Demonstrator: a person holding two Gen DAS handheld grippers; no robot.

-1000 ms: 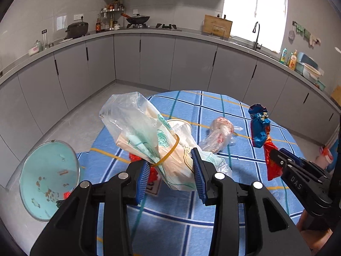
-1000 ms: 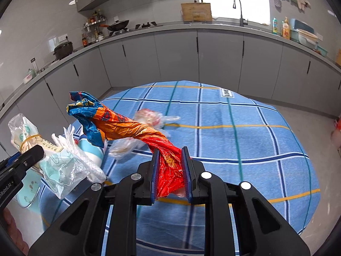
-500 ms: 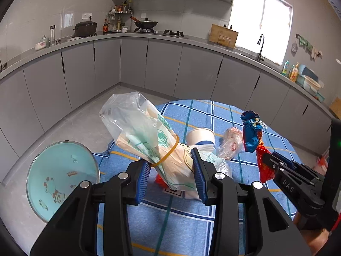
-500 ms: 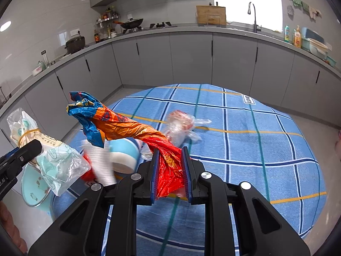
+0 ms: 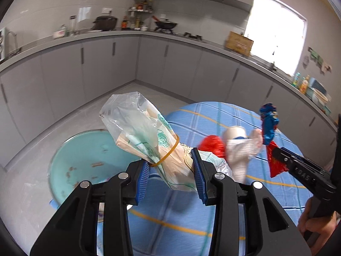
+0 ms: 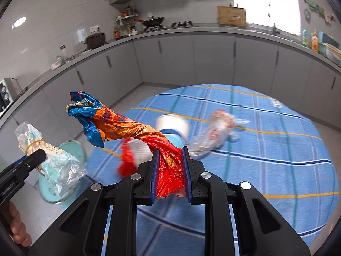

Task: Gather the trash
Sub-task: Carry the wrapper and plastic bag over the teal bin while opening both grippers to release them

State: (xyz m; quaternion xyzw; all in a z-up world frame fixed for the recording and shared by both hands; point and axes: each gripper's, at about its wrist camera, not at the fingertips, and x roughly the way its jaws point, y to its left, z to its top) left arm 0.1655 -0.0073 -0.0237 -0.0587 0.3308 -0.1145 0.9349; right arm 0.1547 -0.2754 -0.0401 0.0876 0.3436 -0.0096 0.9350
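Trash on the tablecloth [image 6: 277,140] blurs; left hand-held gripper [image 5: 171,170] clamps a banded bag [image 5: 145,136], right [image 6: 169,170] a wrapper [image 6: 127,125].

Glossy crinkled foil wrapper [image 6: 132,128], clear plastic bag [image 5: 136,128], woven checked tablecloth [image 6: 277,149].

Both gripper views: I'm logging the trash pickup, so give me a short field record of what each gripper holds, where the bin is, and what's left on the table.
left gripper: shut on clear plastic bag tied with a rubber band
right gripper: shut on twisted red, orange and blue wrapper
bin: teal, round, on the floor beside the table, beyond the left gripper
table: blue checked cloth
left on table: paper cup, crumpled clear wrapper, red and white scrap; all blurred
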